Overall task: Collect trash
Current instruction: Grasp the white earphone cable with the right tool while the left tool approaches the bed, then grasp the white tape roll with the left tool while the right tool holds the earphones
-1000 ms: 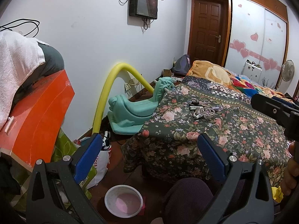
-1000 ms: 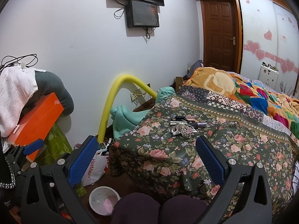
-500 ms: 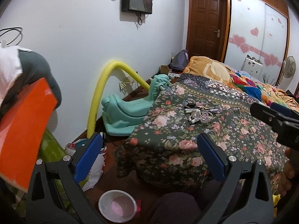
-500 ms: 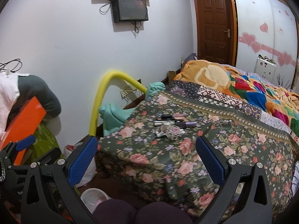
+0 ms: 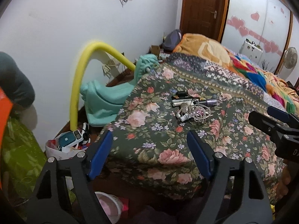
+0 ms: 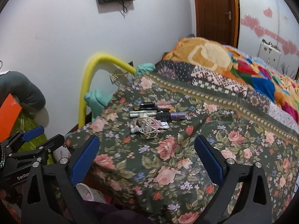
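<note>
A cluttered bedroom: a white wall at the back, and a bed under a dark floral bedspread (image 6: 168,160) filling most of both views. Going left to right in the left wrist view, a white bag (image 5: 61,149) already stuffed with odds and ends sits on the floor at the foot of a yellow foam tube (image 5: 78,85), then a teal toy rocker (image 5: 104,100), then the bed.

The task's things, a tangle of white cord (image 5: 198,113) (image 6: 147,127) with a few pen-like tubes (image 5: 192,100) (image 6: 158,113) just behind it, lie on the bedspread ahead of both tools. Compared with a second ago this pile looms larger and lower in both views, so the grippers have come in toward it. The left gripper (image 5: 149,153) has just been closing a little, the right gripper (image 6: 146,160) slightly too, yet both stand released with nothing between the pads. I judge this the approach to a first pick; nothing is collected yet by either tool.

The pile is blurred, so which pieces are truly trash is hard to say. A pale bowl (image 5: 109,205) on the floor is half hidden behind the left fingers.
</note>
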The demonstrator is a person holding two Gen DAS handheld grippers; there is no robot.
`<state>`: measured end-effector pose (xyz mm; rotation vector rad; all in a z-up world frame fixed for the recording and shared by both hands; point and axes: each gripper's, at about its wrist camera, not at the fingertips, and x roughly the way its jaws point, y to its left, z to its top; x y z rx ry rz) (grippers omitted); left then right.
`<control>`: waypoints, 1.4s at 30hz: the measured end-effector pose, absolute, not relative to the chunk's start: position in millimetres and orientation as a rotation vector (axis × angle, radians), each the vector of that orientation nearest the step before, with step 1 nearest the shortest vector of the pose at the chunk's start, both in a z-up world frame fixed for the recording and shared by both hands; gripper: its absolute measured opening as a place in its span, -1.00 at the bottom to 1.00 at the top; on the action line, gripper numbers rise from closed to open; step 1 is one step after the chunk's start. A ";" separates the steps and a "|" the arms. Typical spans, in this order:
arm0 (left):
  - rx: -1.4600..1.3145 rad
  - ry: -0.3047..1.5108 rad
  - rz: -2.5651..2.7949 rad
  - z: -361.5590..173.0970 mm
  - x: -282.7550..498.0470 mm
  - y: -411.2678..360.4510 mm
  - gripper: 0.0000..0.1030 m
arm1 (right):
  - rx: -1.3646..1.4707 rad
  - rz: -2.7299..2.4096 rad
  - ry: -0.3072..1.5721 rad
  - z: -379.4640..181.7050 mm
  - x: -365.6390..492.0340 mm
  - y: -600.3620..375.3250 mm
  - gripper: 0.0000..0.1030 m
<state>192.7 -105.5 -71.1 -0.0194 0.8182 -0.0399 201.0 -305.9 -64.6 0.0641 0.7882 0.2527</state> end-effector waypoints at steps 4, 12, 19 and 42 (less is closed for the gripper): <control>0.009 0.848 -0.046 -90.6 218.5 -119.8 0.52 | 0.080 0.293 0.847 -85.2 230.1 -313.8 0.58; 0.003 0.931 -0.080 -129.9 265.7 -132.5 0.29 | 0.112 0.370 0.954 -130.4 286.7 -314.4 0.27; 0.005 0.986 -0.117 -152.6 282.7 -140.1 0.11 | 0.136 0.434 1.057 -168.6 323.9 -300.1 -0.39; 0.021 1.053 -0.256 -159.1 313.9 -202.9 0.10 | 0.207 0.337 0.997 -139.1 285.7 -387.3 -0.87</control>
